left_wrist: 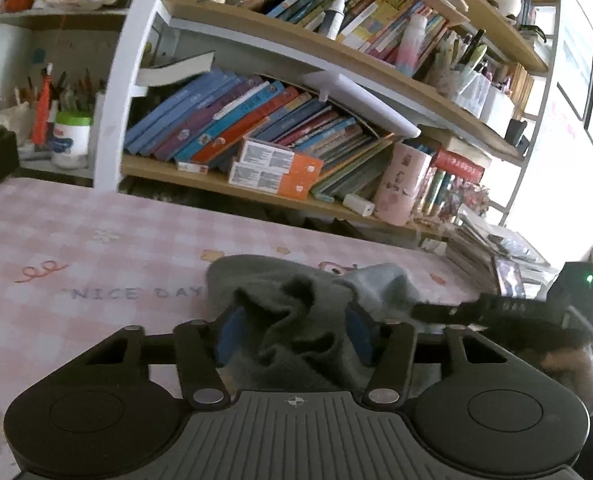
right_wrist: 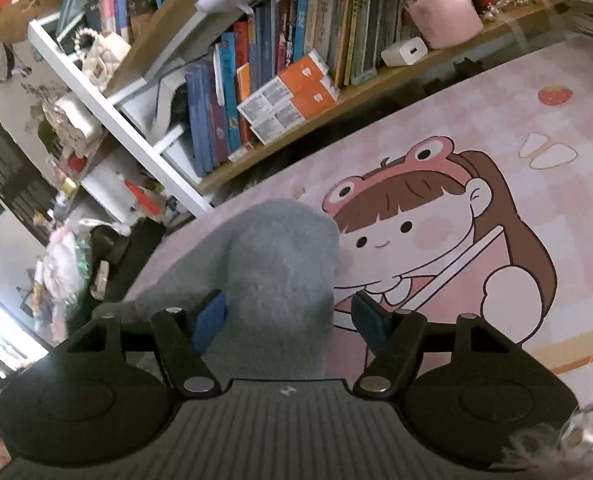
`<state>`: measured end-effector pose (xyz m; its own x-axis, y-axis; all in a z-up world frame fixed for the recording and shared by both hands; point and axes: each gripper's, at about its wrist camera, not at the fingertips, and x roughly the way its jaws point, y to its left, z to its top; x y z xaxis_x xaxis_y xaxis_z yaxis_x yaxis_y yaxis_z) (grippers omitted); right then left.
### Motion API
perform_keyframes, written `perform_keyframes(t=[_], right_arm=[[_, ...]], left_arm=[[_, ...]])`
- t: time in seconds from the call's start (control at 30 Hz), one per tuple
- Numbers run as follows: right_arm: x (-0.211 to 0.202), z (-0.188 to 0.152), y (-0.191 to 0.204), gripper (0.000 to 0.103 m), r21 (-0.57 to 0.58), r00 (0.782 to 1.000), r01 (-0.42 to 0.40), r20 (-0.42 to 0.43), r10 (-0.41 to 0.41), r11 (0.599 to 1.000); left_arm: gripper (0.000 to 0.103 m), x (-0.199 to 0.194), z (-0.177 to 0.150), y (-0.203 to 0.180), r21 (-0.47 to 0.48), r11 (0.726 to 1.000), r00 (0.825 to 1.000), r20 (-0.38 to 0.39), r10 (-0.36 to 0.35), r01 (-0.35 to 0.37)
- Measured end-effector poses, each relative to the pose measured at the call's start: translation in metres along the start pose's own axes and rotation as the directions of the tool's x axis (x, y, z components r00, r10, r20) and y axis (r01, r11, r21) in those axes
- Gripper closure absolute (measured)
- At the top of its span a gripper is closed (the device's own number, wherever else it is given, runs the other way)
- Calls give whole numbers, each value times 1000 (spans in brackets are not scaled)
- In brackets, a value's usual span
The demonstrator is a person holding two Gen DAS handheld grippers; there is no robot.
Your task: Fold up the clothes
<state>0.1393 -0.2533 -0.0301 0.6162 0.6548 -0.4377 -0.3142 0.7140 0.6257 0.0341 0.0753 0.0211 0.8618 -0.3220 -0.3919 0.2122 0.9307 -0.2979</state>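
Left tongs (left_wrist: 292, 336): blue pads pinch crumpled grey fuzzy garment (left_wrist: 296, 320), bunched on pink checked tabletop (left_wrist: 76, 240). Right tongs (right_wrist: 290, 320): pads spread wide, smooth rounded fold of garment (right_wrist: 280, 264) lying between, ungripped.

The pink checked mat (left_wrist: 76, 248) lies bare left of the grey garment (left_wrist: 296, 312), and its cartoon-girl print (right_wrist: 436, 240) is bare on the right. Behind, the bookshelf (left_wrist: 256, 184), a pink cup (left_wrist: 404, 184) and a white charger (right_wrist: 402, 52) close the far edge.

Leaning books (left_wrist: 232, 120) fill the wooden shelf (left_wrist: 216, 182) behind the pink checked mat (left_wrist: 76, 240).
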Motion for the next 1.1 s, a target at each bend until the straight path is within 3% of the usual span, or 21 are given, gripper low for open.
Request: perform_keyframes(t=[0.03,0.1,0.2,0.27,0.4,0.53,0.63,0.7,0.73,0.87,0.93,1.1], right_arm=[[1,0,1,35,-7,1000,2,-1,-2,1000],[1,-1,1,35,-16,1000,8,2,-8,1000],[-1,-1,0,35,-12,1000,5,7,-5,1000],[-1,-2,1,35,-16,1000,-1,5,1,1000],[3,-4,4,35,-29,1000,-9,-12,8,1000],[3,-4,2,34,-22,1000,-5,-13,5,1000],[4,-4,-2,34,4,1000,-16,-18,16,1000],[3,-4,-3,34,13,1000,-21,-17,22,1000],[3,-4,-4,34,19,1000,-25,-17,26,1000],[2,-6,-3,34,22,999,-33,-21,33,999],[0,-8,-1,32,18,999,-41,-23,41,999],[-3,-15,3,25,8,997,-56,-55,56,998]], left_arm=[[62,4,1,-1,1,1000,1000,2,-5,5],[93,10,2,-3,-4,1000,1000,5,-14,14],[95,2,6,0,-82,996,998,51,-31,35],[95,-8,8,-4,-64,997,996,84,-29,34],[94,12,0,15,-95,995,999,-20,34,-36],[91,14,-9,16,-72,997,1000,-1,29,-29],[75,6,-7,18,-74,997,1000,31,0,2],[20,-2,-9,15,-50,999,998,67,5,-2],[14,-5,-10,12,-28,999,996,84,18,-16],[4,-16,-12,-6,110,988,991,89,99,-109],[0,-16,-11,-11,134,982,989,69,127,-135],[0,-5,-7,-5,10,994,991,-78,112,-112]])
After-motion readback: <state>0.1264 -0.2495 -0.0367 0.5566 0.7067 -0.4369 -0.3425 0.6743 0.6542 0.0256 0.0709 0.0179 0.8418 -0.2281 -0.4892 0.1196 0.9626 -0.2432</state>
